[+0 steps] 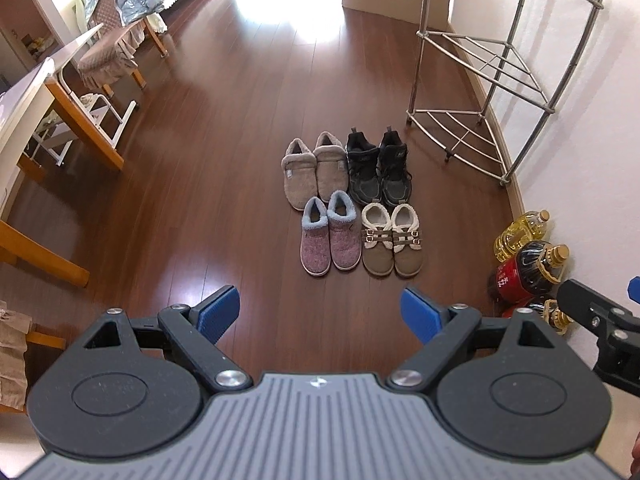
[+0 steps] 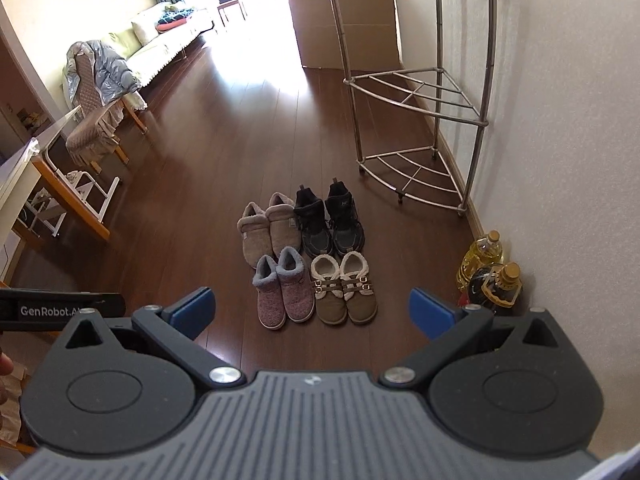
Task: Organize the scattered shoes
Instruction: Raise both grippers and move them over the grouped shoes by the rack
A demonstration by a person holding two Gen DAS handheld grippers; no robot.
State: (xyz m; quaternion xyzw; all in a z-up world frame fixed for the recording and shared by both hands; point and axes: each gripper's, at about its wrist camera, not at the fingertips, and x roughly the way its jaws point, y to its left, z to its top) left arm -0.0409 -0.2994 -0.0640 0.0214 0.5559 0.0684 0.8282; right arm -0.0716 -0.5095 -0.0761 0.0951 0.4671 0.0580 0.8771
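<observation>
- Presently, four pairs stand in a two-by-two block on the dark brown wooden plank floor [image 1: 224,184].
- Beige fleece-lined slippers [image 1: 315,170]: block's 10 o'clock corner.
- Black lace-up sneakers [image 1: 379,168]: 2 o'clock corner, touching the beige pair.
- Pink knitted slippers with grey fleece collars [image 1: 330,236]: 8 o'clock corner.
- Olive-brown buckled shoes with cream fleece lining [image 1: 392,240]: 4 o'clock corner.
- Bare steel three-tier corner rack [image 1: 500,80]: at 1 o'clock from the block, against the wall.
- Left hand-held gripper [image 1: 320,314]: blue pads spread wide, holding nothing, at 6 o'clock from the shoes.
- Right hand-held gripper [image 2: 312,314]: likewise wide and empty.
</observation>
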